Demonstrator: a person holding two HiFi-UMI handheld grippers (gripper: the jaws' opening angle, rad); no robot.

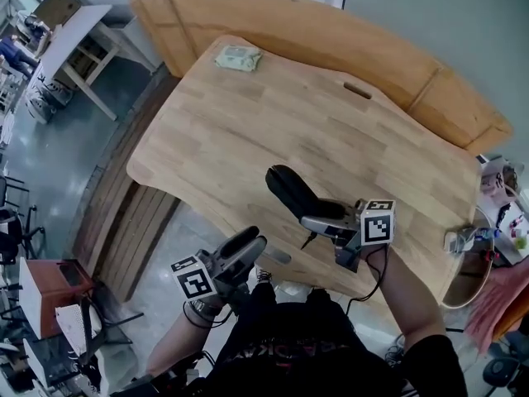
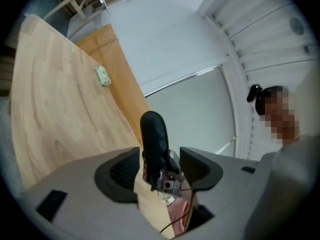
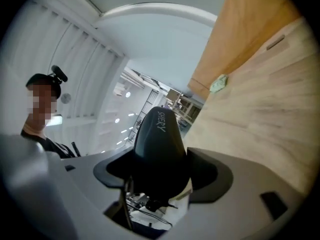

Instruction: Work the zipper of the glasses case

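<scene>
The black glasses case [image 1: 291, 190] is lifted over the near edge of the wooden table [image 1: 248, 131], and its rounded end points away from me. My right gripper [image 1: 312, 220] is shut on the case's near end. In the right gripper view the case [image 3: 160, 144] fills the gap between the pads of the right gripper [image 3: 162, 171]. My left gripper [image 1: 254, 241] hangs lower, in front of the table edge and apart from the case. Its jaws stand open with nothing between the pads. In the left gripper view the case [image 2: 154, 134] shows beyond the left gripper [image 2: 160, 166].
A small green-and-white packet [image 1: 238, 58] lies at the table's far side. A second wooden board [image 1: 397, 48] leans behind the table. Small items [image 1: 496, 213] crowd the right end. A white table [image 1: 78, 31] stands at the far left on the floor.
</scene>
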